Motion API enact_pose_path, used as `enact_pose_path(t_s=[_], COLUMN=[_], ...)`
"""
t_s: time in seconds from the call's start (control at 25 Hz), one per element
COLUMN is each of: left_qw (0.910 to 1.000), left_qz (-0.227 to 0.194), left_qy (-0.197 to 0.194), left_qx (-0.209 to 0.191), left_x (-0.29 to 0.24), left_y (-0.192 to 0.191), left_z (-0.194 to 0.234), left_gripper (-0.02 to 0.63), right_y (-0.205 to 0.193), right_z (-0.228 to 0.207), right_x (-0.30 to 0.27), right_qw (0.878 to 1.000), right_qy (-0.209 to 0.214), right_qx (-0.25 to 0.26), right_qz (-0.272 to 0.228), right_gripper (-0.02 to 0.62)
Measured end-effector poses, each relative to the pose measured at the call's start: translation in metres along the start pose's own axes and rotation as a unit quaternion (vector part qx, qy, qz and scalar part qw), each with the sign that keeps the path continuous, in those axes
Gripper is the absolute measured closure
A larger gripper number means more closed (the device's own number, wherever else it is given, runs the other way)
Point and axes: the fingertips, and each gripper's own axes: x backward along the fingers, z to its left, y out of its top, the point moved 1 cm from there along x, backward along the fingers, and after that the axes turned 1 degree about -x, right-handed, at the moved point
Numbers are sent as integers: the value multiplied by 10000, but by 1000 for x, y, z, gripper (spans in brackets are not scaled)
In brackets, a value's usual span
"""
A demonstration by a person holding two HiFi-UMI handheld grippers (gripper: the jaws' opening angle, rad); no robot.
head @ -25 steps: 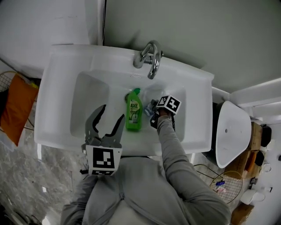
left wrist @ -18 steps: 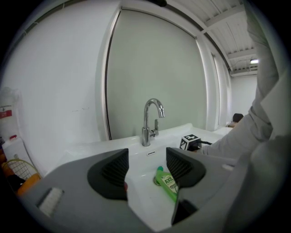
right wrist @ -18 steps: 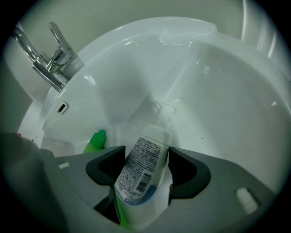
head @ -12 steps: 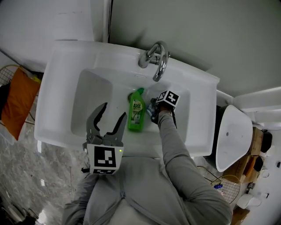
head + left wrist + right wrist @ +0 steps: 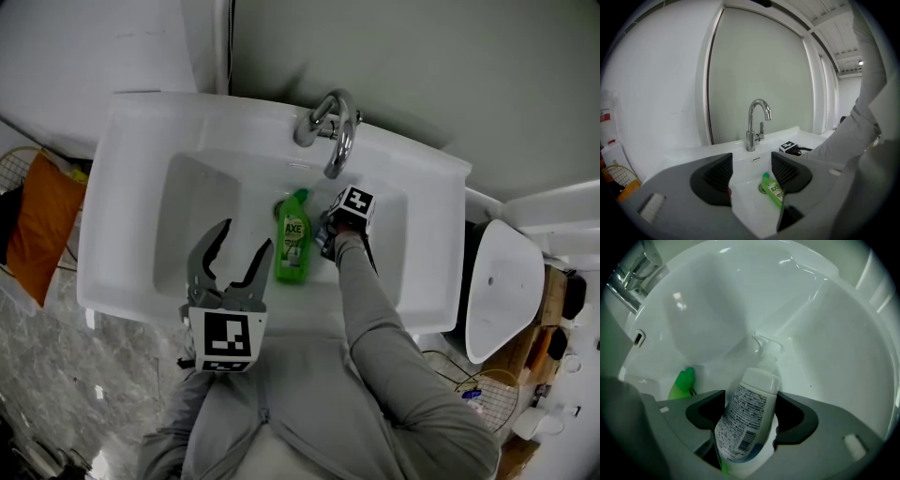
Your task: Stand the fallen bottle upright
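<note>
A green bottle [image 5: 292, 248] lies on its side in the white sink [image 5: 131, 159], its cap towards the faucet; it also shows as the green bottle [image 5: 774, 190] and its cap [image 5: 684, 379]. My right gripper [image 5: 330, 234] points straight down into the basin just right of it. In the right gripper view a white tube [image 5: 749, 420] with a printed label stands cap-down between the jaws of the right gripper [image 5: 750, 412]. The jaws are opening and no longer squeeze it. My left gripper [image 5: 242, 236] hovers open and empty over the front of the basin, also seen as the left gripper [image 5: 751, 180].
A chrome faucet [image 5: 328, 131] rises at the back of the sink. The drain [image 5: 763, 188] lies under the green bottle's cap. An orange bag [image 5: 37, 225] sits on the floor at the left, and a white fixture [image 5: 502, 281] stands at the right.
The right hand has sunk a little into the basin and now stands more upright. The green bottle and the left gripper have stayed put.
</note>
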Motion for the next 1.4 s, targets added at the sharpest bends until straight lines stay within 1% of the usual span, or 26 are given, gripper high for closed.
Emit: enact_pose_path(t_s=[0.16,0.24,0.48,0.68,0.8,0.88,1.0,1.16,1.28,1.4], left_qw=[9999,9998,9992,9987,9984,9982,9976,9959,9944,9932], left_qz=[-10,-28,-72,-93,-118,-130,-168,-268,-315,-334], left_qy=[-104,-173,-342,-440,-481,-517,-595,-756,-868,-938], left_qx=[-47,-86,-184,-241,-266,-275,-309,-417,-518,-604], left_x=[-3,-3,-5,-4,-2,-2,-2,-4,-6,-7], left_y=[2,3,7,9,9,8,10,18,23,29], left_z=[-3,-6,-13,-17,-19,-21,-25,-36,-45,-52], left_gripper=[308,308,308,308,308,308,308,308,308,308], right_y=[-4,-5,-6,-9,-9,-8,-6,1,8,21], right_z=[0,-1,-6,-9,-8,-6,0,11,14,9], right_x=[2,3,7,12,16,21,34,53,72,101], right_qw=[9994,9990,9989,9983,9972,9960,9924,9830,9729,9577], right_qy=[32,86,328,316,380,492,768,1153,1450,1747], right_qx=[339,431,317,473,574,609,668,792,740,578], right_qz=[-5,-36,-65,-144,-298,-434,-692,-1188,-1639,-2212], right_gripper=[277,286,312,318,319,321,321,322,322,322])
